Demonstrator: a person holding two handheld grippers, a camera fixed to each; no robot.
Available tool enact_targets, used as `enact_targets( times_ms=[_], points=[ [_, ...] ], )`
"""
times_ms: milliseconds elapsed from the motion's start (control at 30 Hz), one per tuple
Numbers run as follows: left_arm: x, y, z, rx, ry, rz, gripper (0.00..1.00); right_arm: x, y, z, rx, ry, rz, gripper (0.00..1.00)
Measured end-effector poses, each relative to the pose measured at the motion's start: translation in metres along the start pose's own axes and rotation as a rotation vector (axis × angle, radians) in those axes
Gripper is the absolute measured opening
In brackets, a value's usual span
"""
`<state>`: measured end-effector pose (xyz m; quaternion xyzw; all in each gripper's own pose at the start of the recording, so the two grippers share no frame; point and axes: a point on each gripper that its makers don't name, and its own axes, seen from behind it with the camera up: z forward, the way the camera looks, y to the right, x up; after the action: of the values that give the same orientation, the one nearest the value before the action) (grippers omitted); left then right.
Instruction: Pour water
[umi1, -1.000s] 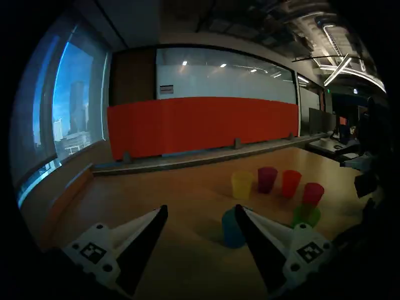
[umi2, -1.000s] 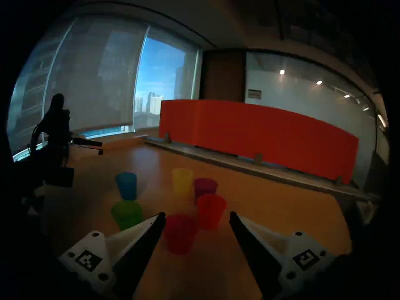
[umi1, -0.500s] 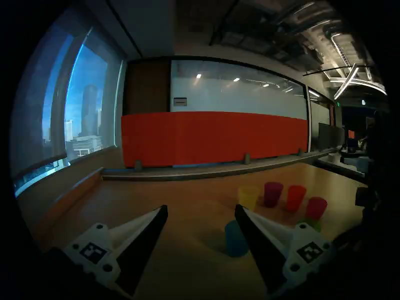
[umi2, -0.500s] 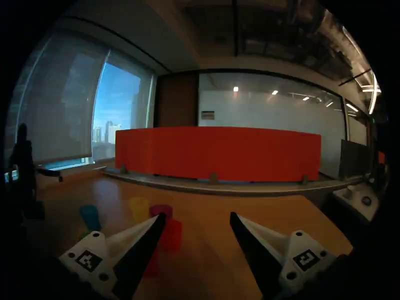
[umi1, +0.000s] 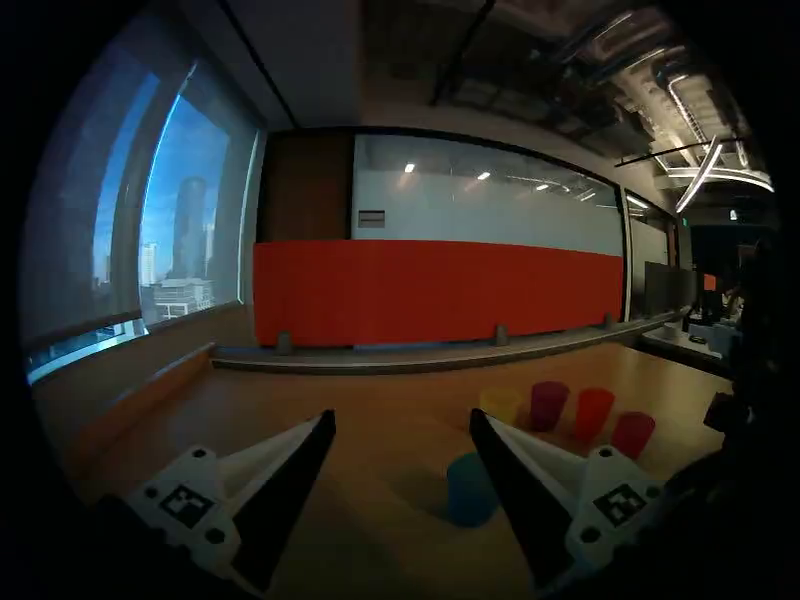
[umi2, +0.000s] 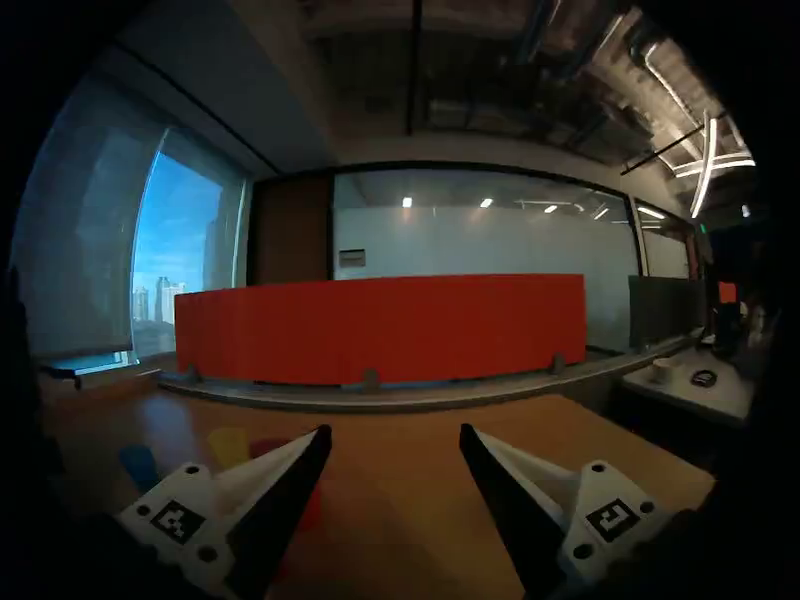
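Observation:
In the left gripper view my left gripper (umi1: 402, 425) is open above the wooden table (umi1: 380, 420), nothing between its fingers. A blue cup (umi1: 468, 489) stands just left of its right finger. Farther right stand a yellow cup (umi1: 498, 402), a dark magenta cup (umi1: 547, 404), an orange-red cup (umi1: 592, 414) and a pink-red cup (umi1: 633, 434). In the right gripper view my right gripper (umi2: 394, 440) is open and holds nothing. Low at its left I see a blue cup (umi2: 138, 464), a yellow cup (umi2: 228, 446) and a red cup (umi2: 309, 507) partly behind the left finger.
An orange partition (umi1: 430, 290) with a glass wall above it runs along the table's far edge. Large windows (umi1: 170, 240) are on the left. A side desk (umi2: 690, 385) with small items stands at the right in the right gripper view. A dark shape (umi1: 745, 400) is at the far right.
Both cameras have tilted upward, so the cups sank lower in each view. The right gripper has also swung right, pushing the cups to its lower left. Both grippers stayed open.

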<state>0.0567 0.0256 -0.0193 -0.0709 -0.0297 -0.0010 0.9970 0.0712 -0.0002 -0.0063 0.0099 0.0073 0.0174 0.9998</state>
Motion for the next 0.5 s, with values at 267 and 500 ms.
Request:
enact_targets(
  times_ms=[267, 500],
  points=[
    [0.011, -0.001, -0.003, 0.038, 0.039, 0.021, 1.00, 0.001, -0.005, 0.001, -0.004, 0.000, 0.005, 0.99],
    [0.008, -0.002, -0.001, 0.073, 0.064, 0.040, 1.00, 0.003, -0.007, 0.002, 0.002, -0.006, 0.026, 0.99]
  ],
)
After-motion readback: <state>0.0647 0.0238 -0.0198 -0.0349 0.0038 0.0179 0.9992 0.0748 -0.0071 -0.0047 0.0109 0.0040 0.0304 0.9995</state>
